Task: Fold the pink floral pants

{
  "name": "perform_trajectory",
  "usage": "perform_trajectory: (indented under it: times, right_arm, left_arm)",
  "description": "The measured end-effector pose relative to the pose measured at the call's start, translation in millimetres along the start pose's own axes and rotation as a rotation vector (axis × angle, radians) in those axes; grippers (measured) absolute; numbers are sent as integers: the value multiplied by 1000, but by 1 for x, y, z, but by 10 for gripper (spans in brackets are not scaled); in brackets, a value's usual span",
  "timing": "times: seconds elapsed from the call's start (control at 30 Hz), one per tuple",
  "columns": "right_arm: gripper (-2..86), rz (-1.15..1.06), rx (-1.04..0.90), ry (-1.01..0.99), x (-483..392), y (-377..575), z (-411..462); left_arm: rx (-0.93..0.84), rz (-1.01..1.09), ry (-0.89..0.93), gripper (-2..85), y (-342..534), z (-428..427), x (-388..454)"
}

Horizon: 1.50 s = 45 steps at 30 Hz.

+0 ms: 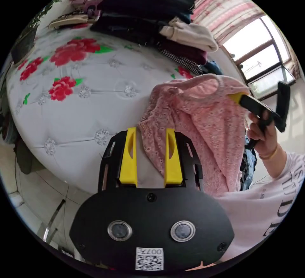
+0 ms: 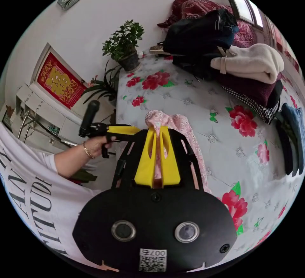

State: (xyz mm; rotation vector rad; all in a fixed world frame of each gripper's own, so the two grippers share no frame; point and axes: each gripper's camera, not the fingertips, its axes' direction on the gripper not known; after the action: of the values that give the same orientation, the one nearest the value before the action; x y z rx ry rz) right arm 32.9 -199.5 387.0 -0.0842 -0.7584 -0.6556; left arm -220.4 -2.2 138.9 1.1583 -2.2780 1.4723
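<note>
The pink floral pants [image 1: 197, 116] hang bunched above the bed. In the right gripper view my right gripper [image 2: 158, 128] is shut on the gathered top of the pants [image 2: 187, 132], which trail down over the quilt. That same gripper [image 1: 237, 97] comes in from the right in the left gripper view, a hand around its handle, pinching the pants' upper edge. My left gripper [image 1: 151, 130] is open, and a lower edge of the pink cloth lies between its yellow jaws, close to the right one. Seen from the right gripper view, the left gripper [image 2: 127, 129] points at the pants from the left.
A bed with a white quilt printed with red flowers [image 1: 79, 77] lies under the pants. A pile of dark and cream clothes [image 2: 241, 62] sits at its far side, with jeans [image 2: 292, 138] at the right edge. A potted plant [image 2: 124, 46] stands by the wall.
</note>
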Motion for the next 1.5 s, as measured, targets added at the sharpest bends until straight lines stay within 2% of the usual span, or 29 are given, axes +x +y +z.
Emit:
perform_trajectory:
  times: [0.03,0.07,0.1,0.2,0.27,0.33,0.4,0.47,0.57,0.67,0.73,0.83,0.9,0.97,1.03,1.13,1.2,1.27,1.33,1.37,1.5]
  right_arm:
    - [-1,7,9,6,1,0,0]
    - [-1,23,31,27,2,0,-1]
    - [-1,37,54,51,2,0,-1]
    - [2,29,82,81,-4,0,13]
    - [6,11,54,78,-9,1,33]
    - [15,-24,-34,20,-13,2,67]
    - [28,-107,-302,-137,-19,6,129]
    - [37,-100,-364,-183,-17,9,144]
    - [42,-73,-220,-209,5,8,102]
    - [46,-39,-119,-145,50,27,35]
    - [46,35,-93,-67,87,53,-3]
    - [44,261,-94,34,158,113,-57]
    - [44,437,-77,1,203,160,-85]
    - [45,493,-73,-23,222,180,-93]
    - [44,489,-89,5,229,187,-93]
    - [35,414,-162,17,230,182,-81]
    - [19,376,-241,-13,228,179,-70]
    - [9,334,-260,-38,223,179,-70]
    - [4,303,-290,-97,220,179,-75]
    - [2,293,-297,-133,220,178,-81]
    - [4,359,-206,-146,241,172,-108]
  left_arm:
    - [-36,-22,-24,94,-8,15,0]
    - [-2,-35,-128,65,-13,16,4]
    - [-1,-19,-143,50,-15,18,7]
    - [-12,-20,-97,25,-20,15,15]
    - [45,-53,-111,18,-11,-6,13]
    - [56,-95,-141,18,-1,-17,6]
    - [45,-137,-143,23,8,-19,-5]
    - [13,-202,-106,31,13,-16,-17]
    - [12,-175,-97,40,9,-21,-12]
    - [9,-143,-112,41,4,-27,-4]
    - [28,-167,-144,24,3,-36,-5]
    - [86,-209,-206,16,2,-58,-5]
    - [101,-148,-176,27,-5,-66,5]
    - [66,-14,-90,45,-25,-59,32]
    - [7,117,-19,62,-39,-41,62]
    - [-176,349,95,72,-44,5,118]
    - [-281,473,17,58,-35,34,144]
    - [-435,578,-178,14,-17,74,154]
    - [-400,603,-156,-2,-15,69,154]
    - [-447,584,-141,-6,-19,68,150]
    - [-480,635,-166,-9,-19,54,145]
